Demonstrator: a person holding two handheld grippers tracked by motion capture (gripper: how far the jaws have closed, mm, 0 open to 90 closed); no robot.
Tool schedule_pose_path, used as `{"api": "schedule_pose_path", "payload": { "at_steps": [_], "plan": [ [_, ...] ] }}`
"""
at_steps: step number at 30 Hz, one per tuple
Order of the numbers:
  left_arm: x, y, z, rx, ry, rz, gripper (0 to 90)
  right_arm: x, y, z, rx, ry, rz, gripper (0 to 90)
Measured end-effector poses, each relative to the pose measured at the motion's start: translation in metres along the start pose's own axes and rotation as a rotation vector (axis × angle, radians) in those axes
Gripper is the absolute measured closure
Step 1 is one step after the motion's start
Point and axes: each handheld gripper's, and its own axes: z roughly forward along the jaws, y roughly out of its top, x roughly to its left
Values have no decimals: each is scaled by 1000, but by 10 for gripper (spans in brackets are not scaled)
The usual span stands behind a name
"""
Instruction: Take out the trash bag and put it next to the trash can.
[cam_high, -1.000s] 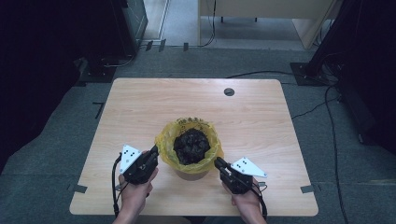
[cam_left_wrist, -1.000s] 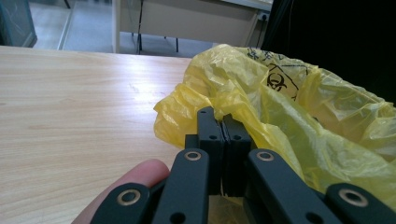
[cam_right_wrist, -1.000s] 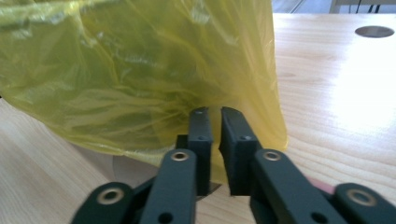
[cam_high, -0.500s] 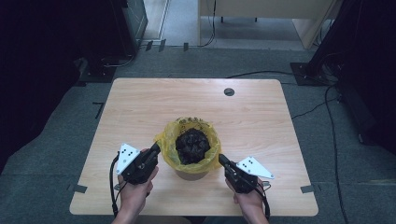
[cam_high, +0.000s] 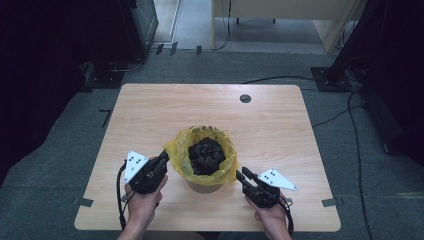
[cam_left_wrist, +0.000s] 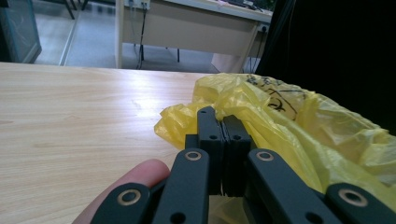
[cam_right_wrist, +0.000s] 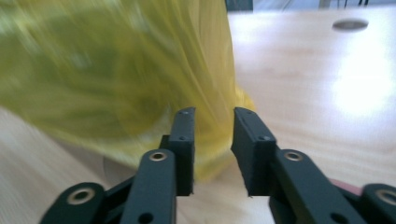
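Your left gripper is clamped shut, seemingly pinching the yellow bag's rim beside its tips; hold that firm. Your right gripper has just been opening, jaws partly apart, nothing pressed between. Push them onto the crinkled film just ahead. The bag lines a tub heaped with dark stuff.

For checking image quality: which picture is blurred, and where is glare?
Right gripper view: the yellow bag is smeared by blur, and glare whitens the table. Left gripper view: the bag and table grain are sharp. High view: evenly lit table, dark surroundings.
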Motion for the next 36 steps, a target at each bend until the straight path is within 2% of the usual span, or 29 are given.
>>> {"api": "schedule_pose_path", "payload": {
  "at_steps": [3,7,9,13,16,19,22,26,29,36],
  "plan": [
    [2,0,1,1,5,0,892,-1,-8,3,28,7,-12,609],
    [6,0,4,9,10,-10,892,7,-14,10,61,-2,-62,405],
    [8,0,6,11,15,-23,892,9,-15,16,79,-1,-82,378],
    [8,1,9,15,14,-28,893,6,-18,28,80,-22,-104,383],
    [7,5,12,10,19,-27,893,5,-17,35,72,-38,-117,440],
    [6,9,14,7,22,-12,893,8,-15,39,70,-62,-162,588],
    [1,11,15,-3,18,4,893,14,-14,41,58,-94,-235,733],
    [-4,13,16,-13,1,15,894,16,-11,41,51,-111,-276,857],
    [-9,15,16,-26,-10,32,894,15,-6,37,35,-132,-299,900],
    [-17,20,15,-60,-23,72,894,16,14,25,-58,-176,-327,900]
  ]
}}
